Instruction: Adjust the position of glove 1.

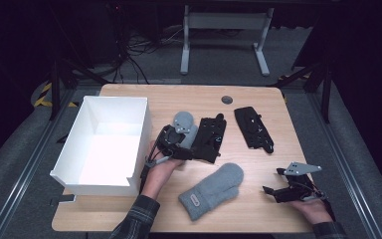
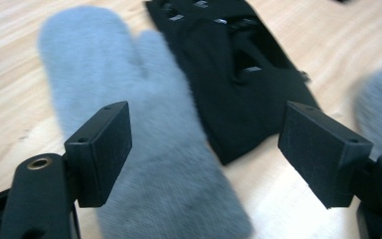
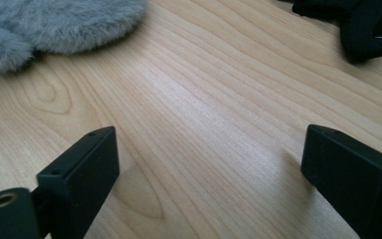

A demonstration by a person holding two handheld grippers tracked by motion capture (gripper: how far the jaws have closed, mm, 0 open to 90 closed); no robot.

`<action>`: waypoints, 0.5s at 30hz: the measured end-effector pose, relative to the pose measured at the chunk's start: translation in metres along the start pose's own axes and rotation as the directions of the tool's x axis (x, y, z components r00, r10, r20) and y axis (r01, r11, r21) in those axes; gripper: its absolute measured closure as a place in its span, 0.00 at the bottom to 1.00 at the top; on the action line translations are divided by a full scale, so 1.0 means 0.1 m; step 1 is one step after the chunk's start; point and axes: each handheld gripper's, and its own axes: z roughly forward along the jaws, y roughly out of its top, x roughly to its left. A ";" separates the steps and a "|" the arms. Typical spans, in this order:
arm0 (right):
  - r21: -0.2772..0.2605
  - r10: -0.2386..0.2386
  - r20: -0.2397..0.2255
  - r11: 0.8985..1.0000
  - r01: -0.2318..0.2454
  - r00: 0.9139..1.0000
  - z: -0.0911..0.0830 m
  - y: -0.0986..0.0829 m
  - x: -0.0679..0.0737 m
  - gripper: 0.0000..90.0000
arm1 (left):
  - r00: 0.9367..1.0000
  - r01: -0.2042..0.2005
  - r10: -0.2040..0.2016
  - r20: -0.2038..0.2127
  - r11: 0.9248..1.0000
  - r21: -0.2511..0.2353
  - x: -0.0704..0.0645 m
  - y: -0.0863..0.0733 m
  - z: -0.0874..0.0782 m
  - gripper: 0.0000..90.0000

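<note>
A grey mitten (image 1: 184, 122) lies mid-table beside a black glove (image 1: 210, 138). My left gripper (image 1: 185, 145) hovers over the two, wide open with nothing gripped. In the left gripper view the mitten (image 2: 129, 129) runs under the left jaw, the black glove (image 2: 238, 74) lies between the jaws, and my left gripper (image 2: 206, 144) stands apart above them. A second grey mitten (image 1: 213, 190) lies near the front edge, and a second black glove (image 1: 253, 128) lies to the right. My right gripper (image 1: 272, 180) is open at the front right, over bare wood (image 3: 209, 169).
A large open-topped white box (image 1: 142, 124) stands at the table's left, close to my left hand. A small dark round disc (image 1: 227, 99) sits near the far edge. In the right gripper view a grey mitten (image 3: 64, 25) and a black glove (image 3: 363, 25) lie ahead.
</note>
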 end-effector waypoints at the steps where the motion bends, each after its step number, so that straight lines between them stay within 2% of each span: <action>1: 0.000 0.002 -0.001 1.000 -0.002 1.000 0.00 0.00 0.00 0.09 | 1.000 0.003 -0.003 -0.022 1.000 0.002 0.02 0.02 0.02 0.25; 6: 0.003 -0.009 0.002 1.000 0.009 1.000 0.03 0.00 0.02 0.07 | 0.996 0.027 -0.025 -0.084 0.999 0.021 0.13 0.09 0.12 0.25; 14: 0.011 -0.016 -0.001 1.000 0.016 1.000 0.03 0.01 0.02 0.05 | 0.985 0.100 -0.090 -0.149 0.993 0.061 0.31 0.14 0.36 0.31; 15: 0.012 -0.016 -0.002 1.000 0.016 1.000 0.03 0.01 0.02 0.04 | 0.985 0.097 -0.085 -0.152 0.993 0.071 0.32 0.13 0.37 0.33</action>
